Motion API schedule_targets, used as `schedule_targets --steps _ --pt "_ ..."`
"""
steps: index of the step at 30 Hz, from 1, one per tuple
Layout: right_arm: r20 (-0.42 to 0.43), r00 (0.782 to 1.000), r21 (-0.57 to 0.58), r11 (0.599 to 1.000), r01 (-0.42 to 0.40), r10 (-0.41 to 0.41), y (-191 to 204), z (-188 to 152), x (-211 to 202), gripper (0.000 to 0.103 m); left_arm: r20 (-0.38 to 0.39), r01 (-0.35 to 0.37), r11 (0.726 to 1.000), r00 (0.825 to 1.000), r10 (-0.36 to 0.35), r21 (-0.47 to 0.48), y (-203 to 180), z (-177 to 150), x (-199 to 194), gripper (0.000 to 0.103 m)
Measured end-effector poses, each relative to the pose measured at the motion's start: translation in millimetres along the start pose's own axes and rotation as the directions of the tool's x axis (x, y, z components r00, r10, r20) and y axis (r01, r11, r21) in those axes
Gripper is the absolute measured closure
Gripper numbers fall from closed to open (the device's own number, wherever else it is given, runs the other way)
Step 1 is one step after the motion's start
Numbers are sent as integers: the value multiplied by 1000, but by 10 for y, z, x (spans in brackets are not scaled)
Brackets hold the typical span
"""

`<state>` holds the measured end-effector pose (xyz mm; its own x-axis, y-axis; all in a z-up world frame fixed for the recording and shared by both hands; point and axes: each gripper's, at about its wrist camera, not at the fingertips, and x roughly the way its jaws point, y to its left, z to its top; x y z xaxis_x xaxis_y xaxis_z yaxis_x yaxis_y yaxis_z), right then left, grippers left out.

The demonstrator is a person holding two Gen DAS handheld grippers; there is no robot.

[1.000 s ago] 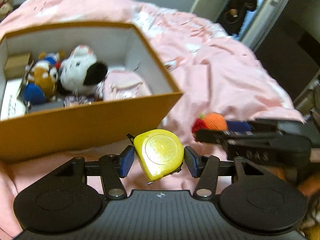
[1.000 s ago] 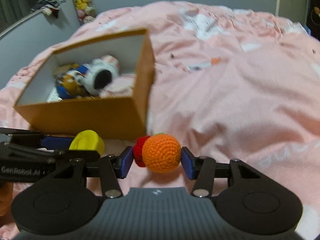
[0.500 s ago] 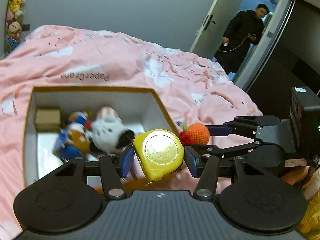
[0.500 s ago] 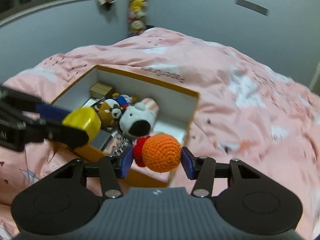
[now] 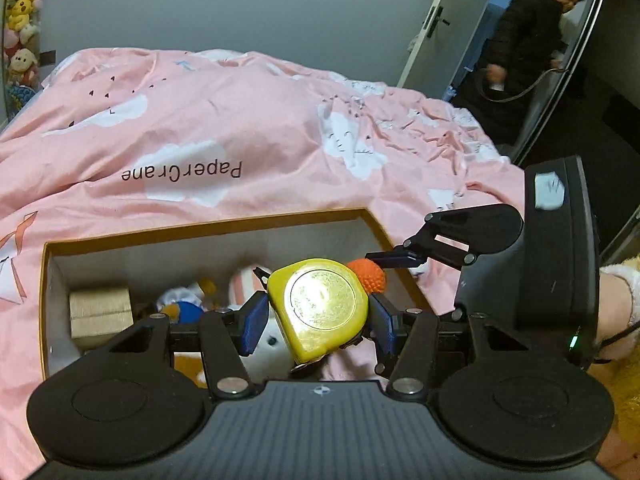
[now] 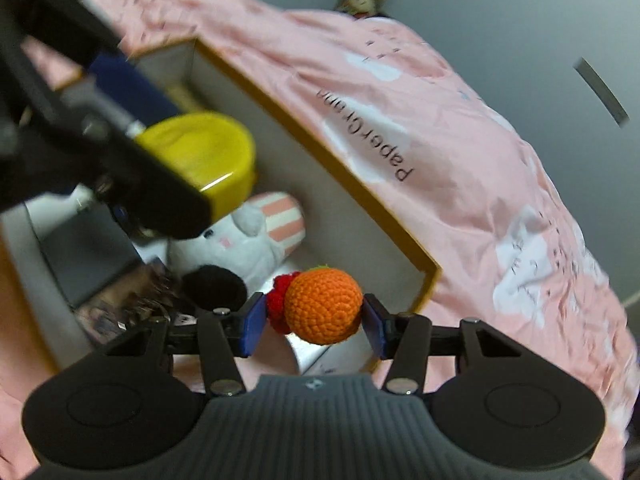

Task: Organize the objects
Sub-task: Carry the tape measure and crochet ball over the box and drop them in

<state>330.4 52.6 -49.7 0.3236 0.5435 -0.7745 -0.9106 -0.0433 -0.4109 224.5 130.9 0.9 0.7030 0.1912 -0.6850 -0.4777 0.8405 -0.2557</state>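
Observation:
My left gripper is shut on a yellow tape measure and holds it above the open orange cardboard box. My right gripper is shut on an orange and red crocheted toy, over the box's right end. The toy also shows in the left wrist view, just right of the tape measure. The tape measure shows in the right wrist view, up and left of the toy. The box holds a white plush, a small duck plush and a small carton.
The box lies on a bed with a pink duvet. A person in black stands in the doorway at the back right. Plush toys hang on the wall at the far left.
Both grippers have risen and moved forward over the box with their objects still held. They now hang above the box's inside, close together.

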Motion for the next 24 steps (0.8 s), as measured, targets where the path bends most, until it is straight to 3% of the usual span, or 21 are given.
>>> schedule_targets --steps 3,8,14,16,20,24 --pt "-36 999 -80 996 28 -31 30 5 160 49 -18 -1 1000 1000 1 3 70 23 107 41" --pt "-76 997 -114 993 12 -20 5 -59 315 49 -39 -2 1000 999 3 13 151 50 241 41" --pt "-53 999 -119 993 -3 -3 -18 -97 293 46 -55 -18 999 998 20 30 181 117 355 41" --pt "-43 999 -95 995 -5 1 -51 -105 250 35 -61 -20 999 998 23 50 163 147 395 41" --pt "27 1000 -30 1000 5 -4 -145 -153 34 35 -66 -18 994 998 25 108 94 170 472 41" --pt "133 988 180 982 59 -83 -352 -267 -312 29 -76 -37 980 996 53 197 6 180 558 41"
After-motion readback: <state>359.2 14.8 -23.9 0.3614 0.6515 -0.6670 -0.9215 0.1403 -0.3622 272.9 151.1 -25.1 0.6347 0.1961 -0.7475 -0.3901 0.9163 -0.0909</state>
